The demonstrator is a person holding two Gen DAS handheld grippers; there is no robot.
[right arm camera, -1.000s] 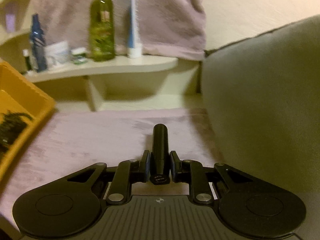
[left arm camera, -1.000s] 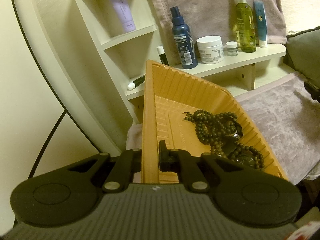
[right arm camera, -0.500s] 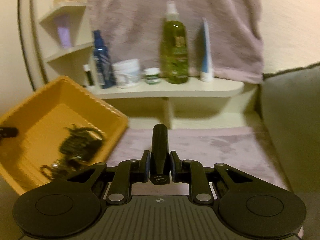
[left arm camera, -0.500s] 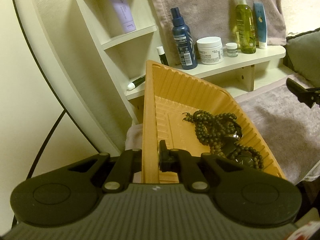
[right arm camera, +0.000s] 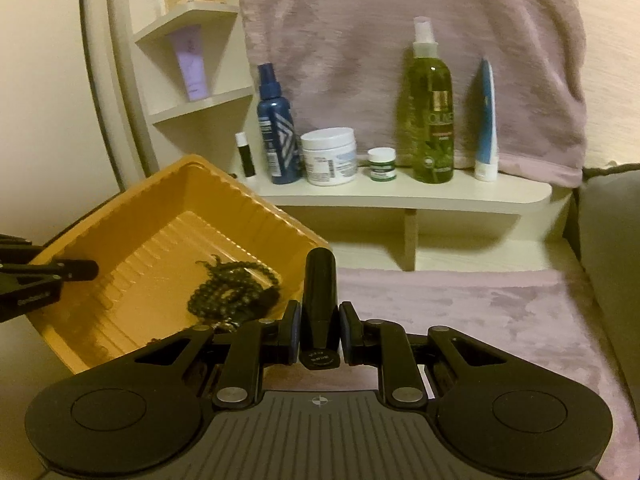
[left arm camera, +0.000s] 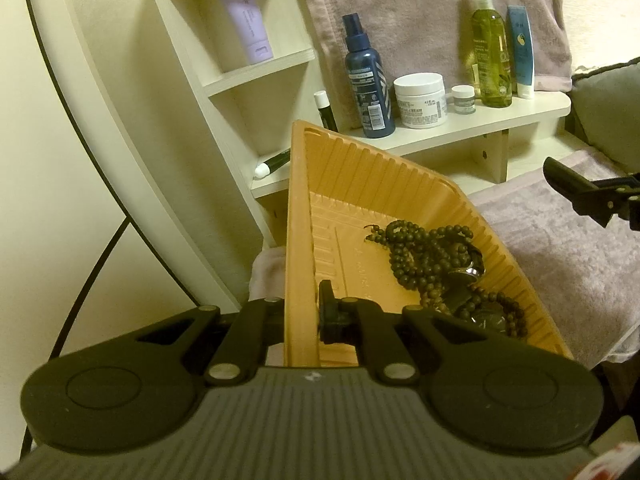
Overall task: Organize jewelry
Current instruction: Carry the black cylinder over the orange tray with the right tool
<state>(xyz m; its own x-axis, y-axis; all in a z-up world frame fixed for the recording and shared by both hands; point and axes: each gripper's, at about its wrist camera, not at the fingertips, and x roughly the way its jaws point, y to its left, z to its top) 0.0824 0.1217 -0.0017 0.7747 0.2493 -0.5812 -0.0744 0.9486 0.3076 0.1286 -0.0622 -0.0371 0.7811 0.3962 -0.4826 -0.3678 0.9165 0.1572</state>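
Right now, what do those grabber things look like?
Both are matte black. The left gripper and right gripper each have a ribbed grey body, two big round discs at the sides, silver rivets on jointed link arms, and flat black fingers. A small crosshair mark sits on the right one's body.

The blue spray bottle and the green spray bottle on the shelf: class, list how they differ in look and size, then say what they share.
1. The blue spray bottle is shorter; the green spray bottle stands clearly taller.
2. The blue one is dark and opaque; the green one is see-through, showing yellow-green liquid.
3. The blue one has a dark blue spray top; the green one's is pale.

Both stand upright on the same shelf, in front of the hanging towel.
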